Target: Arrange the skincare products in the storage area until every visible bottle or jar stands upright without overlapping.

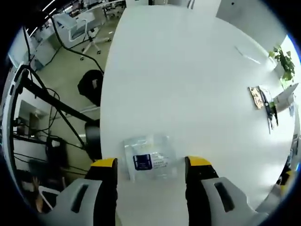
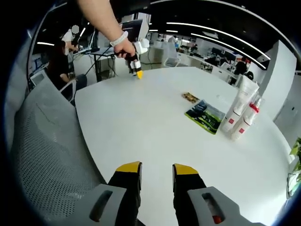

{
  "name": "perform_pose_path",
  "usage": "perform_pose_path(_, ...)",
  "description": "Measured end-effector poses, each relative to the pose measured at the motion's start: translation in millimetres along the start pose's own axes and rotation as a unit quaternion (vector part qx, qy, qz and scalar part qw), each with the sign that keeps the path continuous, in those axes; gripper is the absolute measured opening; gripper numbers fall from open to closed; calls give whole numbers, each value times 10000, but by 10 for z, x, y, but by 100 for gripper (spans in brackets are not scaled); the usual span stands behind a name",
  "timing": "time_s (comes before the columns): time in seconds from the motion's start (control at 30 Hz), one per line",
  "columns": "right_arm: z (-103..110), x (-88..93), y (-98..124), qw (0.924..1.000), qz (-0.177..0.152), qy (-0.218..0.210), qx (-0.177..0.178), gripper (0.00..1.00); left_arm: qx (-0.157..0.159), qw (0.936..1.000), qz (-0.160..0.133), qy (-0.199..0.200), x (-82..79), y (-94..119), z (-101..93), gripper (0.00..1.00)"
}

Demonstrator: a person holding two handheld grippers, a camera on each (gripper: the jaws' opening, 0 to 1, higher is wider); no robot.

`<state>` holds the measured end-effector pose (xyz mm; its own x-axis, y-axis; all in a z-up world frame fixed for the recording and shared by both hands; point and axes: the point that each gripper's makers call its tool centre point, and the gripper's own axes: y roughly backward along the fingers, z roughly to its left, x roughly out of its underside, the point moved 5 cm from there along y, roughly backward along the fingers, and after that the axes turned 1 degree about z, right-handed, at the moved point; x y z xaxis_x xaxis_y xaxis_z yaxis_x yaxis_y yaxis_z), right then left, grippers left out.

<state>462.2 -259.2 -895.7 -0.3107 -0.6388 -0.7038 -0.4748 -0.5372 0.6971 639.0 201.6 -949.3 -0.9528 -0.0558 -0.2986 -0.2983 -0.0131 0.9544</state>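
We hold the left gripper [image 1: 151,165] with jaws wide, straddling a flat sachet [image 1: 149,159] on the bench [image 1: 188,80]. The right gripper [image 2: 156,170] has jaws narrow and empty. Two tubes [image 2: 241,113] stand upright at 2 o'clock. Lower squarely; pinch the sachet's edges.

white round table [image 1: 188,70], grey mesh chair [image 2: 42,155], ceiling strip lights [image 2: 207,29]
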Motion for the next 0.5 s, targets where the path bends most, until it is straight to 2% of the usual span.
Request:
perform_pose_path(0.07,3,0,-2,10000,3,7,-8,20,51,9999,8,-148,-8,0,38,37)
perform_pose_path(0.1,5,0,-2,10000,5,17,-11,20,115,9993,-12,-346,-17,10,15,35)
perform_pose_path(0.17,7,1,-1,10000,8,30,-13,20,67,9997,39,-242,-14,25,0,35)
perform_pose_path(0.27,7,-3,-1,10000,8,44,-11,20,120,9991,64,-392,6,34,-71,35)
perform_pose_path(0.37,11,-7,-1,10000,0,80,-11,20,170,9991,-22,-379,-4,61,-100,35)
perform_pose_path(0.5,28,-21,-1,9999,-20,161,-50,20,304,9986,-151,-394,62,189,-243,35)
